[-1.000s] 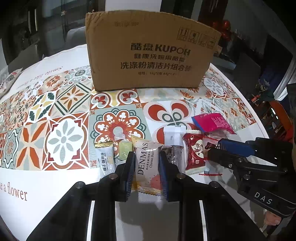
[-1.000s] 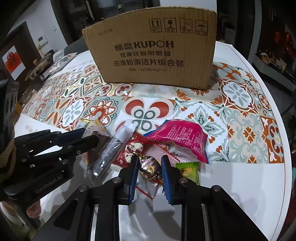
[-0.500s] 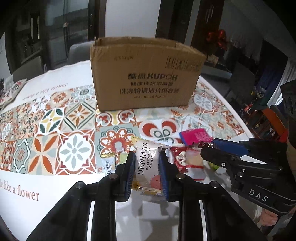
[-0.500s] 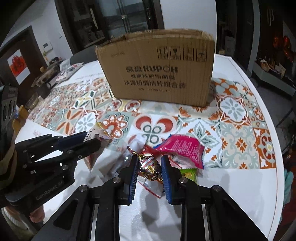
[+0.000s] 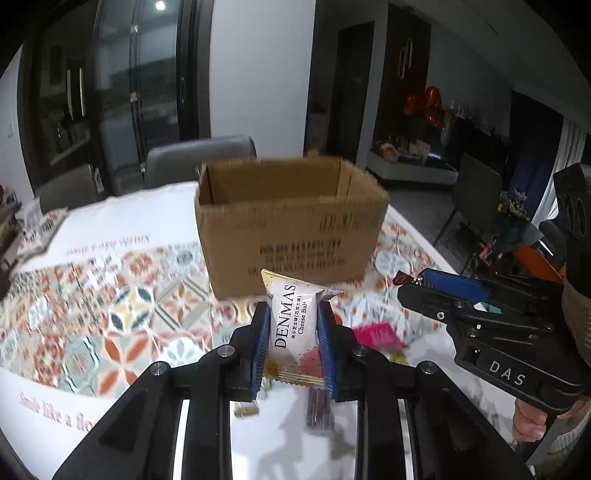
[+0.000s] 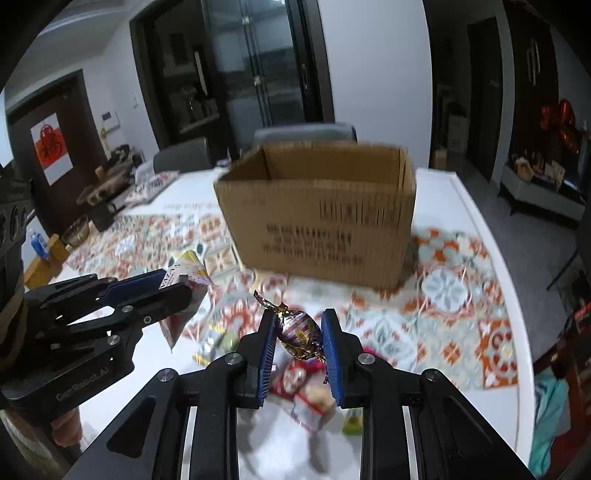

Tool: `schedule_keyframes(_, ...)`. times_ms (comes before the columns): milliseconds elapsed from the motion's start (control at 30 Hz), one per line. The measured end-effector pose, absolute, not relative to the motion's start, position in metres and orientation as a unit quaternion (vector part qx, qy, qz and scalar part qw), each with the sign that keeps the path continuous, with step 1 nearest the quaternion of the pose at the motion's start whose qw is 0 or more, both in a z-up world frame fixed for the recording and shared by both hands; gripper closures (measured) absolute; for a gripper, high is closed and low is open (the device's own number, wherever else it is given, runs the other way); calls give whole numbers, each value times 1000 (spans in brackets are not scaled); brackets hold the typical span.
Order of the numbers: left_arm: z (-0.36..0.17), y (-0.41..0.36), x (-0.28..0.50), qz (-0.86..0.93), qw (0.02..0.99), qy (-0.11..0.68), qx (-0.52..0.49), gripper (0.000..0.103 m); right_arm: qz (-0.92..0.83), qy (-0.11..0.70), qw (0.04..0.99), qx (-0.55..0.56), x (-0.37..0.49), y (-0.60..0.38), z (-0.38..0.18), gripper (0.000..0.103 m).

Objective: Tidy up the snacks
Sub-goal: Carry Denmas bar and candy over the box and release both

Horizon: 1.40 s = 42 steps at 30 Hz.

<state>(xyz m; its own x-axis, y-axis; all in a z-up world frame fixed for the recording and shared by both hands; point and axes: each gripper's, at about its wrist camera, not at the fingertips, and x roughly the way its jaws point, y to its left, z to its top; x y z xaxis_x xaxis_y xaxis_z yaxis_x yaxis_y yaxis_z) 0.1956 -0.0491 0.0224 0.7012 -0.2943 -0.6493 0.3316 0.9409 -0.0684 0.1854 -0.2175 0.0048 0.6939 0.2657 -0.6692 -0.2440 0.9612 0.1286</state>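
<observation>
Dim dining room, tiled tablecloth (image 5: 92,314), left hand-held gripper (image 5: 293,343) clamping cheese-ball packet (image 5: 293,325), right hand-held gripper (image 6: 299,345) clamping candy (image 6: 299,328)

A: Dim room, white wall (image 5: 258,74), dark glass doors (image 6: 266,62) behind, one ceiling light (image 5: 160,5) reflected

B: Grey chairs (image 5: 199,155) at the far tabletop (image 5: 122,218) edge; red balloons (image 5: 424,103) right, grey floor (image 6: 517,229)

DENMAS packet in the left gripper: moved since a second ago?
Yes. The DENMAS packet rose off the table with the left gripper; it now overlaps the cardboard box front.
</observation>
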Motion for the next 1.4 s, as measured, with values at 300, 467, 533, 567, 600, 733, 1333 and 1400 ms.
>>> schedule_keyframes(300,71,-50,218,-173,936,304,28,77,137,311,940,16,205,-221,53,77)
schedule_keyframes(467,87,-52,234,-175,938,297,26,77,144,299,943,16,222,-219,73,77)
schedule_keyframes(533,92,-51,242,-173,940,294,27,77,143,295,945,10,228,-218,79,77)
schedule_keyframes(567,94,-52,245,-173,940,293,29,77,144,293,945,6,232,-217,82,77)
schedule_keyframes(600,97,-53,251,-172,940,291,33,77,144,292,946,4,236,-217,85,77)
schedule_keyframes(733,102,-56,270,-171,939,296,37,77,142,292,946,-4,255,-216,95,77)
schedule_keyframes(1333,77,-68,369,-158,920,357,40,77,133,344,929,-23,346,-215,78,77)
schedule_keyframes(1400,72,-68,376,-156,918,364,42,77,131,349,927,-26,354,-213,74,77)
